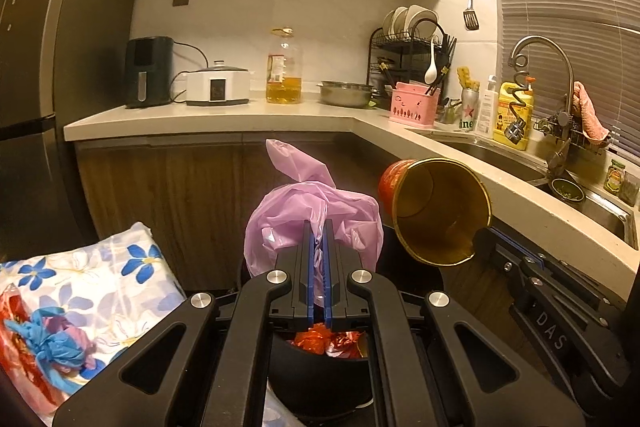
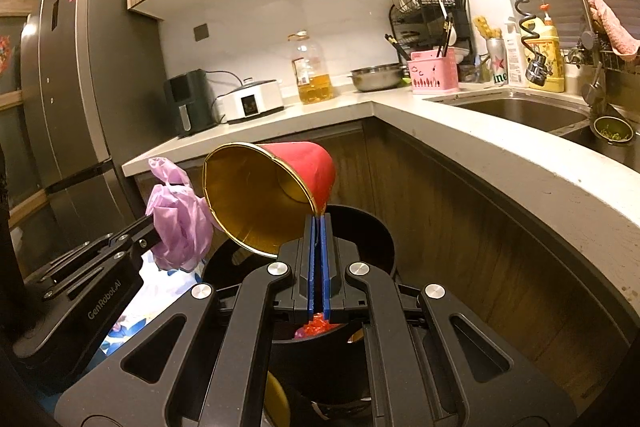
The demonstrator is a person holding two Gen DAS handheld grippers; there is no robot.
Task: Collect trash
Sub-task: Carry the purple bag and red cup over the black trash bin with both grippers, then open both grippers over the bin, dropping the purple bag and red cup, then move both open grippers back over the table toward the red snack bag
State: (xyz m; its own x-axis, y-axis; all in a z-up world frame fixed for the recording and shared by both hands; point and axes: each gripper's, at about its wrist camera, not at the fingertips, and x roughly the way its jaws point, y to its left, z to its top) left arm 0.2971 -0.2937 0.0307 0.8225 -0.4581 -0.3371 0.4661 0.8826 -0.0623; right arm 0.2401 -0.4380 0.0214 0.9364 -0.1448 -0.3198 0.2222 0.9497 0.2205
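From the left wrist, we saw our left gripper (image 1: 319,227) clamped narrow on one pink plastic bag (image 1: 308,215), a pinch of the film caught between the blue pads while the rest ballooned out in front. Below it, near us, stood one black bin (image 1: 320,371) with red wrappers (image 1: 326,341) already inside. To the right, our right gripper (image 1: 478,239) gripped the rim of one red paper cup (image 1: 440,211), tipped so its gold inside faced us. A flowered cloth (image 1: 92,287) lay at the near left with one knotted blue bag (image 1: 56,343) on it.

From the right wrist, the right gripper (image 2: 319,223) was closed tight on the cup (image 2: 276,195) at its lowest rim edge, the cup lying on its side over the bin (image 2: 360,235). The pink bag (image 2: 180,227) hung at the left in the left gripper (image 2: 154,231), just beside the cup's mouth and above the bin's left edge.

We judged the step to be the drop: both pieces of trash were carried over the bin and not yet let go. The next move called for opening each pair of jaws over the bin's mouth (the bag sat near the edge, so it wanted bringing inward first). The blue bag on the cloth looked like one more piece left to fetch.
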